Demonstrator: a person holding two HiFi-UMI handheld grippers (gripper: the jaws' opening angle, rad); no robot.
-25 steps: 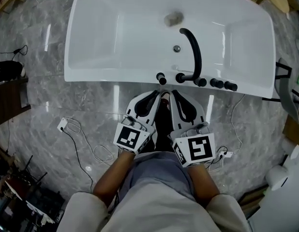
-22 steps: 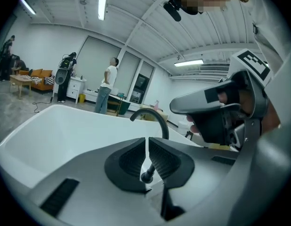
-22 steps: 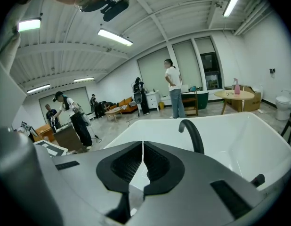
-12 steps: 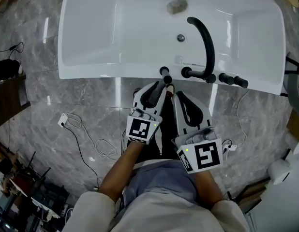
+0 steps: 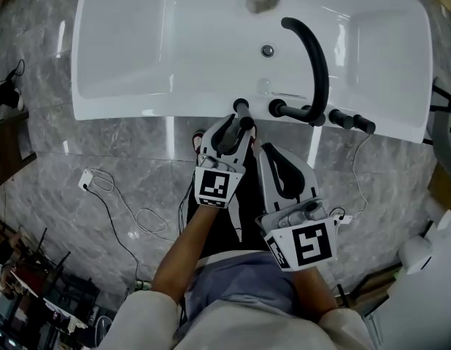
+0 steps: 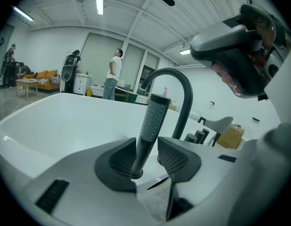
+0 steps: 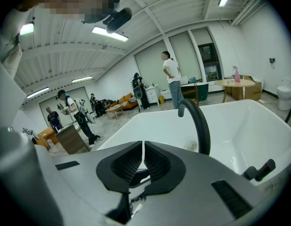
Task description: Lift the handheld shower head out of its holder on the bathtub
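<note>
The handheld shower head [image 5: 241,106] is a slim black textured rod standing upright in its holder on the near rim of the white bathtub [image 5: 138,111]. My left gripper [image 5: 237,124] reaches the rim, and its jaws are opening with the rod between them. In the left gripper view the shower head [image 6: 154,119] stands between the two pads [image 6: 176,159] of the left gripper [image 6: 148,157], which do not press on it. My right gripper [image 5: 263,150] hangs back over the floor, short of the tub. In its own view the right gripper [image 7: 143,161] is shut and holds nothing.
A black arched spout [image 5: 317,57] and black knobs [image 5: 342,119] sit on the rim right of the holder. The drain [image 5: 267,50] lies in the tub. Cables and a white plug block [image 5: 87,181] lie on the marble floor at left. Several people stand far off.
My left gripper has moved forward to the tub rim and its jaws now stand around the shower head. The right gripper has dropped back slightly.
</note>
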